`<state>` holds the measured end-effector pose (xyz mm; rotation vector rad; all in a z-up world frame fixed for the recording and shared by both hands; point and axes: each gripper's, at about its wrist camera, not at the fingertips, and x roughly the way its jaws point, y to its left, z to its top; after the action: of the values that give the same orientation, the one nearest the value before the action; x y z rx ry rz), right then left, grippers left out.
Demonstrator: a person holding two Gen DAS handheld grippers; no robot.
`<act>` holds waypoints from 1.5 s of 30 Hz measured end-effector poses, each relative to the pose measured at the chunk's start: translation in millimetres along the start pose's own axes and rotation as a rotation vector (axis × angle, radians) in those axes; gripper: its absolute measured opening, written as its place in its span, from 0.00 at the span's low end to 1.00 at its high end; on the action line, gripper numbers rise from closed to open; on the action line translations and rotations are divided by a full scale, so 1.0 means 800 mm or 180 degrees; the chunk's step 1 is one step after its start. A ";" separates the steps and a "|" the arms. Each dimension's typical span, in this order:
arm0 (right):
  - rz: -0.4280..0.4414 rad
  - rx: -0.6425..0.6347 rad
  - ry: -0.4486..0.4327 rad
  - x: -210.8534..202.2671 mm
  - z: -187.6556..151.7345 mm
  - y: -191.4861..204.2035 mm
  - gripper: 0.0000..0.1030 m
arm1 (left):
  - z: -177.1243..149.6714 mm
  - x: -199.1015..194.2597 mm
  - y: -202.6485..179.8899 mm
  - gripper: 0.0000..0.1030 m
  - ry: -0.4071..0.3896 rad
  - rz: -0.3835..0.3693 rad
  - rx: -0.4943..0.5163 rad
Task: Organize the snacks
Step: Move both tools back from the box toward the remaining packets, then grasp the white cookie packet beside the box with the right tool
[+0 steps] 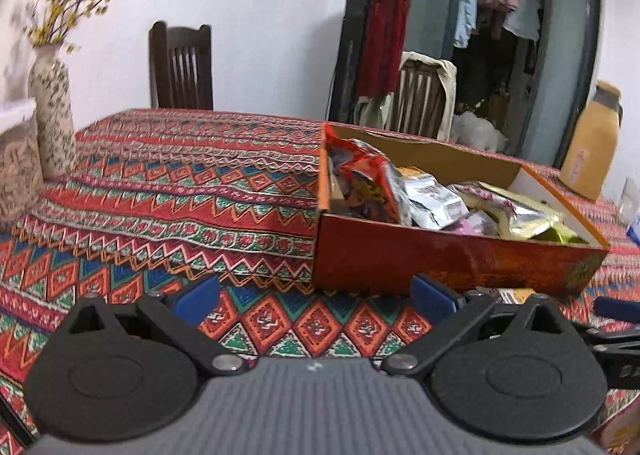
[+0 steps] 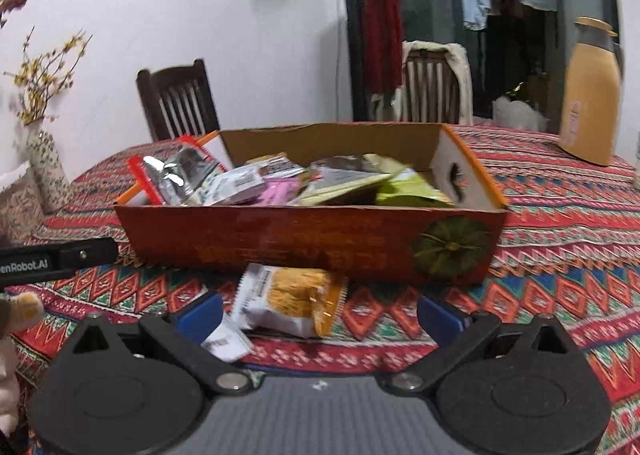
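Both tools, left tool (image 1: 316,297) and right tool (image 2: 318,315), gape wide, holding nothing. Snack packet (image 2: 292,299) touches box (image 2: 312,251) front edge at 12 o'clock.

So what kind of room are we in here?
Probably a home dining area: a table under a patterned tablecloth, wooden dining chairs around it, a vase of yellow flowers, and clothes hanging beyond the doorway.

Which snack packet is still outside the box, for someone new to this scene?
Find the red cardboard box on the patterned tablecloth. On the cloth against its near wall lies a snack packet. Unlike the boxed packets, its clear front shows yellow-orange crumbly contents beside white ends.
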<state>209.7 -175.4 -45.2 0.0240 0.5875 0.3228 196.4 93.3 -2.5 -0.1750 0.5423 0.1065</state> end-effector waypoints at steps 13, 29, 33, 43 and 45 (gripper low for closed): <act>0.0035 -0.0065 0.0267 0.067 0.020 0.022 0.76 | -0.001 0.001 0.014 1.00 0.0040 0.0027 -0.0193; 0.0149 -0.0089 0.0142 0.058 0.015 0.022 0.53 | -0.002 0.004 0.017 1.00 0.0067 -0.0016 -0.0231; 0.0155 -0.0052 0.0032 0.038 0.017 0.014 0.53 | -0.002 0.008 0.018 1.00 0.0108 -0.0014 -0.0250; -0.0086 0.0023 -0.0284 -0.026 0.005 -0.034 0.53 | -0.002 0.002 0.017 1.00 0.0033 -0.0018 -0.0249; -0.0159 0.0013 -0.0312 -0.036 -0.001 -0.045 0.53 | -0.003 0.003 0.016 1.00 0.0030 -0.0004 -0.0241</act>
<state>196.9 -218.8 -34.4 0.0289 0.4908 0.2704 195.3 105.6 -7.1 -0.2498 0.5478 0.1252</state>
